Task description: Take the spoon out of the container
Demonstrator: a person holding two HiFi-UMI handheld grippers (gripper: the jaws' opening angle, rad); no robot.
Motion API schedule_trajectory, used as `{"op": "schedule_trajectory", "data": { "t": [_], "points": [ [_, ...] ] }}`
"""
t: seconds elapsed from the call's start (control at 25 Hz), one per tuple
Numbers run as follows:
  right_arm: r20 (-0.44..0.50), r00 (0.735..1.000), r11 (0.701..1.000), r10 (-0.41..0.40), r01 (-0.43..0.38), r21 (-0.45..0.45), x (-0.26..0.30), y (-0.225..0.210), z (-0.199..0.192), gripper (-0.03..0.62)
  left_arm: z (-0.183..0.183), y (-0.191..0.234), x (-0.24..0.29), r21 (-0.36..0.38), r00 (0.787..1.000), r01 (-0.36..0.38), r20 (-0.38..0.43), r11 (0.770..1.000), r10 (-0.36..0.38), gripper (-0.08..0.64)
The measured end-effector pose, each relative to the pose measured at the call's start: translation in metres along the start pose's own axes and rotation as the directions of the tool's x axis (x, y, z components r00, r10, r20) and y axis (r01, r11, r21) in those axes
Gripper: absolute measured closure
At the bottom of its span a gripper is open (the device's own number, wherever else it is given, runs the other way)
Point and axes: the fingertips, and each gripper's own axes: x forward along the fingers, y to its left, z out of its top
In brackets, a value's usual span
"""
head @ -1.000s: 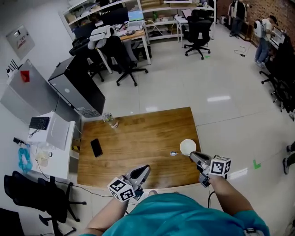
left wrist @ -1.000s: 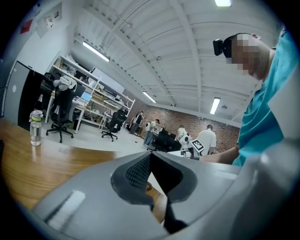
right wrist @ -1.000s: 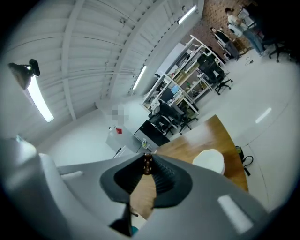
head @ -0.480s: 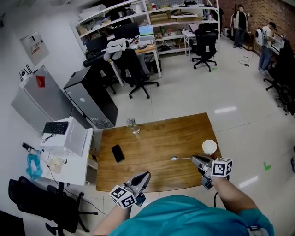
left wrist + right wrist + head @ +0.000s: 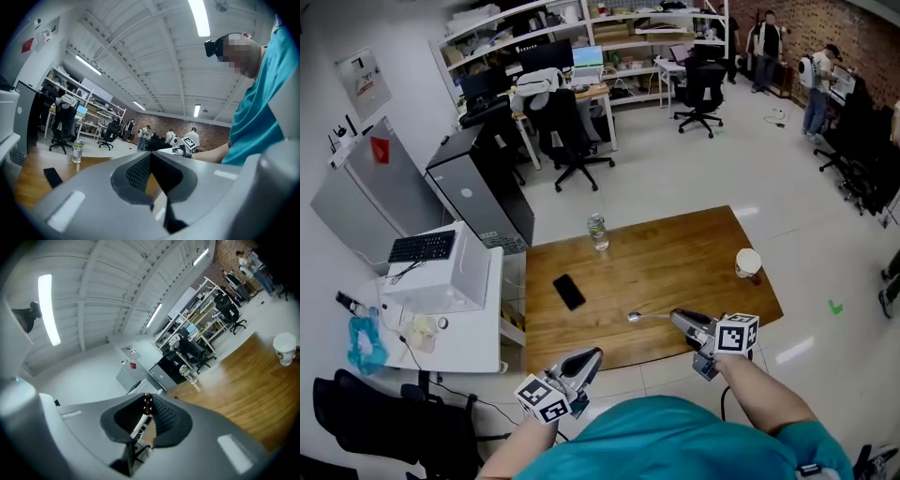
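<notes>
Presently the right hand-held gripper (image 5: 677, 318) clamps one spoon (image 5: 645, 316), one cup (image 5: 748, 262) apart; left hand-held gripper (image 5: 594, 355) closed.

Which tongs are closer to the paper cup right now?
Right. The right tongs, gripping the spoon, are over the near edge of the table, left of the paper cup in the head view. The left tongs hang off the table, farther left.

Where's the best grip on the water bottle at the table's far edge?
I'd grip the water bottle round its mid-body, coming in level from the near side of the table. It stands upright, is round, and has bare wood on both flanks for the fingers; the phone lies well clear.
</notes>
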Motion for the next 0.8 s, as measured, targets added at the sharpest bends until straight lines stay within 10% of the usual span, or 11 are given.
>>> {"op": "schedule_trajectory", "data": {
  "t": [0.8],
  "points": [
    [-0.01, 0.998, 0.998, 0.061, -0.061, 0.002, -0.087, 0.165, -0.101, 0.545, 0.016, -0.168, -0.141, -0.012, 0.996, -0.088, 0.007, 0.996, 0.088, 0.561]
  ]
}}
